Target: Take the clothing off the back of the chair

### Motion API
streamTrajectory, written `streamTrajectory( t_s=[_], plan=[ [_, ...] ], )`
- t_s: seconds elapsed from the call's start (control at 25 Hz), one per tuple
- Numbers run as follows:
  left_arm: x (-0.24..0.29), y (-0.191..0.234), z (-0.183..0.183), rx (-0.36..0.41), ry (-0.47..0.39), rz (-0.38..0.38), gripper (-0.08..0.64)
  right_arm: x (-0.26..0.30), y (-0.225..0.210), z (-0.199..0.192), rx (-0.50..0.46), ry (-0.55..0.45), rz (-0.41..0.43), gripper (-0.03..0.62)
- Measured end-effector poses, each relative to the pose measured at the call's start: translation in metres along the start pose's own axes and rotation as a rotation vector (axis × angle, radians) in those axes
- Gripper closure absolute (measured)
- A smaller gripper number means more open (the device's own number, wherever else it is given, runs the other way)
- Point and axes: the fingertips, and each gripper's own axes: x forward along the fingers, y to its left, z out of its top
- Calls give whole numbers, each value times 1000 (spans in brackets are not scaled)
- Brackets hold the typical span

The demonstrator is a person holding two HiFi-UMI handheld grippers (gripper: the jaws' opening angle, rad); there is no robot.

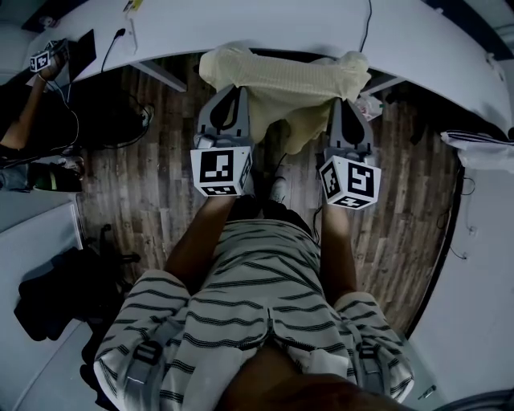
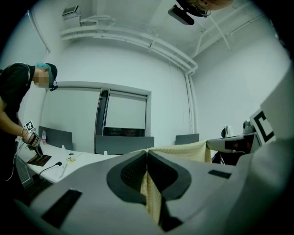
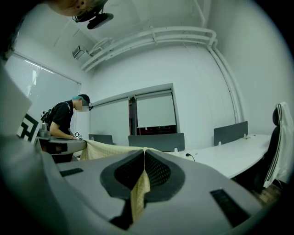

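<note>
A pale yellow knit garment [image 1: 285, 80] hangs spread between my two grippers, in front of the white desk. My left gripper [image 1: 233, 92] is shut on its left edge and my right gripper [image 1: 347, 103] on its right edge. In the left gripper view the jaws [image 2: 147, 153] pinch a fold of the yellow cloth [image 2: 153, 197], which stretches off to the right. In the right gripper view the jaws [image 3: 144, 151] pinch the cloth [image 3: 138, 193], which stretches off to the left. The garment hides the chair's back from the head view.
A curved white desk [image 1: 321, 24] runs across the far side. Another person [image 1: 20, 120] works at its left end. A chair with a striped garment [image 1: 482, 148] stands at the right. A dark bag [image 1: 56, 297] and cables lie on the wooden floor at left.
</note>
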Motion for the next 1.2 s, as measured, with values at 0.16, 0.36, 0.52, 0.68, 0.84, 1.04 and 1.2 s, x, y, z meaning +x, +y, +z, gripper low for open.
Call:
streamTrajectory(
  t_s=[0.16,0.36,0.52,0.68,0.84,1.04,1.2],
  plan=[
    [1,2,11,6,-18,3,534,1,1,11,-5,-15,5,571],
    [1,3,24,9,-43,6,534,3,2,23,-7,-31,6,571],
    [0,2,31,6,-54,7,534,2,2,30,-10,-37,7,571],
    [1,4,39,2,-71,9,534,5,3,39,-18,-53,10,571],
    [-1,4,49,2,-88,8,534,4,4,48,-19,-67,10,571],
    [-1,6,60,7,-111,5,534,6,6,59,-25,-87,9,571],
    [-3,4,71,14,-134,1,534,3,6,70,-32,-109,6,571]
  ],
)
